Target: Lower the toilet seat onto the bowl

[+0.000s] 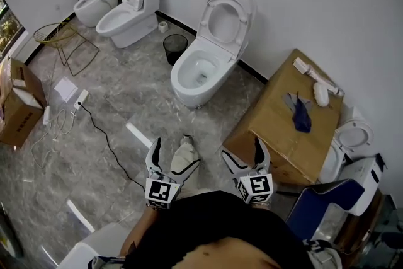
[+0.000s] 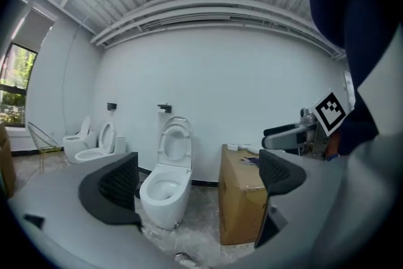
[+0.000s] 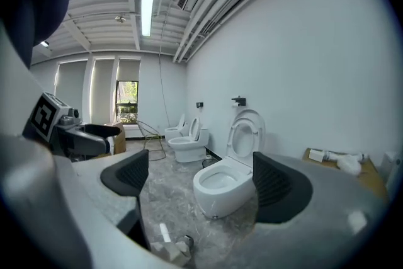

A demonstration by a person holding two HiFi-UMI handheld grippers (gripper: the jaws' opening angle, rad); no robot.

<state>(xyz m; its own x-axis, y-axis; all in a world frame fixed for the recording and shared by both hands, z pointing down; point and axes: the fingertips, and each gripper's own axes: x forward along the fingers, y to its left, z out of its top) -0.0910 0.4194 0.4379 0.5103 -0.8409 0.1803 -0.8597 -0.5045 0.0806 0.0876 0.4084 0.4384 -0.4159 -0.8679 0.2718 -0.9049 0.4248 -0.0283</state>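
Torso [image 1: 214, 223] fills 6 o'clock of head view and hides both hands. Just past it, left gripper [image 1: 169, 157] and right gripper [image 1: 245, 155] sit side by side. Both claws are wide w/ nothing held; each gripper view looks thru the gap at the toilet. White shoe [image 1: 184, 154] sits right by left claw and masks 1 of its jaws in head view.

Bowl [image 1: 196, 72] is at 12 o'clock, well apart from both grippers. Toilet seat [image 1: 211, 22] is up, leaning back w/ lid [image 1: 245, 6] toward wall. Cardboard box [image 1: 283, 116] is at 2 o'clock, beside bowl.

Step, IMO: approach, no contact yet. Next: close in toward 12, get 1 claw on seat ring's top edge only (not lid), tip fwd, ease down.

Hard to read at this range: hinge and seat/lid gap.
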